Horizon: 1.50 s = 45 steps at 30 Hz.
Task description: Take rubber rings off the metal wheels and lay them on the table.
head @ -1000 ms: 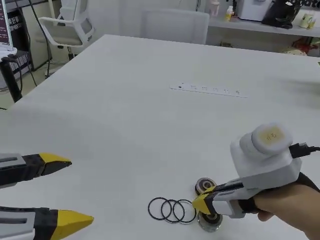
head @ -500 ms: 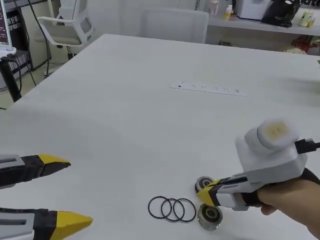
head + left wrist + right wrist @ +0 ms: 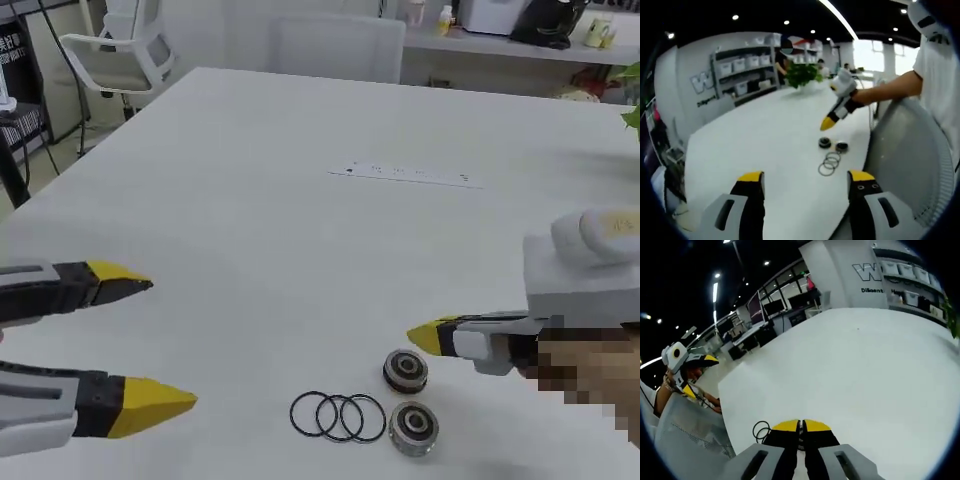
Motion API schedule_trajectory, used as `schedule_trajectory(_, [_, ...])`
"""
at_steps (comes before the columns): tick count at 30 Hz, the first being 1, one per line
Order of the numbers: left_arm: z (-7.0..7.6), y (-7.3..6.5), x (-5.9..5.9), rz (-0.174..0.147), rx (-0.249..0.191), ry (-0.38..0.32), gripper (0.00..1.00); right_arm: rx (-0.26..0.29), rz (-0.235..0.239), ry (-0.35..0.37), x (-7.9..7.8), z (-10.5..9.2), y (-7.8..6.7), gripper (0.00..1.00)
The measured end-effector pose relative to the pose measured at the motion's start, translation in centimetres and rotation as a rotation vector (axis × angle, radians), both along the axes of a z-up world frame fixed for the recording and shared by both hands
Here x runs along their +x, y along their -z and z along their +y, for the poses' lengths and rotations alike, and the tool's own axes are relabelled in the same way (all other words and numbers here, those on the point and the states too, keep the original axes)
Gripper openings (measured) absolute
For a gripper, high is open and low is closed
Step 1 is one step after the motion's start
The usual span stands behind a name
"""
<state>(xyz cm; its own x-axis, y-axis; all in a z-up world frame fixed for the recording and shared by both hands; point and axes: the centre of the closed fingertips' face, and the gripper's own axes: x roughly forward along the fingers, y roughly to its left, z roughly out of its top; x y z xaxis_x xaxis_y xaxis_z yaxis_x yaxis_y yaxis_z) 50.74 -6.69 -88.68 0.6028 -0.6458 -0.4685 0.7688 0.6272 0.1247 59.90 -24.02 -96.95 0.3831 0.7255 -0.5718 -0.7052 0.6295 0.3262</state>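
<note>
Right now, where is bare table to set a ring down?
Bare table runs wide between the left claw and the rings, and up to the white strip. Crowded: the rings, two wheels and the right claw bunch at the near edge.

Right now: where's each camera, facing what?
Head view: on the headset, facing forward and down at the table; left gripper open, right gripper shut in a hand.
Left gripper view: on the left gripper, facing across the table at the right gripper; own open jaws, an arm.
Right gripper view: on the right gripper, facing along the table; own shut jaws.
Shared: head and left gripper views both show the rubber rings and metal wheels.
</note>
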Motion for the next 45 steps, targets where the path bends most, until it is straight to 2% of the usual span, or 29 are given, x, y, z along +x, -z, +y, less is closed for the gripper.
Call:
schedule_trajectory(4, [-1.6,-1.8,1.0,-0.027,-0.018,0.057,0.66,0.004,-0.004,0.028,0.4,-0.8,-0.2,0.0])
schedule_trajectory(6, [-2.4,-2.5,1.7,-0.041,-0.014,0.075,0.66,0.001,-0.008,0.037,0.6,-1.2,-0.2,0.0])
schedule_trajectory(10, [-3.9,-3.1,2.4,-0.062,0.052,0.147,0.66,-0.013,0.002,0.06,0.7,-2.3,0.3,0.0])
schedule_trajectory(13, [-5.1,-3.8,2.9,-0.069,0.05,0.18,0.67,-0.059,-0.002,0.061,0.7,-3.2,1.0,0.0])
schedule_trajectory(17, [-7.0,-4.5,3.7,-0.083,0.036,0.22,0.67,-0.078,0.011,0.047,0.5,-3.6,1.7,0.0])
schedule_trajectory(21, [-9.2,-4.4,4.0,-0.092,0.047,0.281,0.67,-0.095,0.011,0.008,0.1,-3.5,2.3,0.01])
schedule_trajectory(23, [-10.6,-4.3,4.6,-0.093,0.046,0.291,0.65,-0.094,0.004,-0.029,-0.3,-3.1,2.4,0.03])
schedule_trajectory(27, [-14.0,-3.6,4.4,-0.121,0.084,0.413,0.65,-0.136,-0.01,-0.092,-0.9,-2.7,3.0,0.05])
schedule_trajectory(28, [-14.6,-3.5,4.5,-0.118,0.079,0.415,0.64,-0.144,-0.014,-0.099,-1.0,-2.7,3.1,0.05])
schedule_trajectory(31, [-16.6,-3.6,4.8,-0.137,0.051,0.453,0.64,-0.151,-0.016,-0.113,-0.9,-2.9,3.3,0.06])
schedule_trajectory(35, [-17.9,-3.4,5.5,-0.139,0.009,0.466,0.63,-0.151,-0.02,-0.113,-0.7,-3.1,3.3,0.07])
schedule_trajectory(41, [-19.0,-2.2,7.2,-0.121,0.005,0.452,0.6,-0.139,-0.028,-0.121,-0.6,-3.0,3.4,0.1])
schedule_trajectory(45, [-19.6,-1.8,8.8,-0.131,-0.038,0.418,0.56,-0.141,-0.031,-0.145,-0.9,-2.7,3.7,0.11])
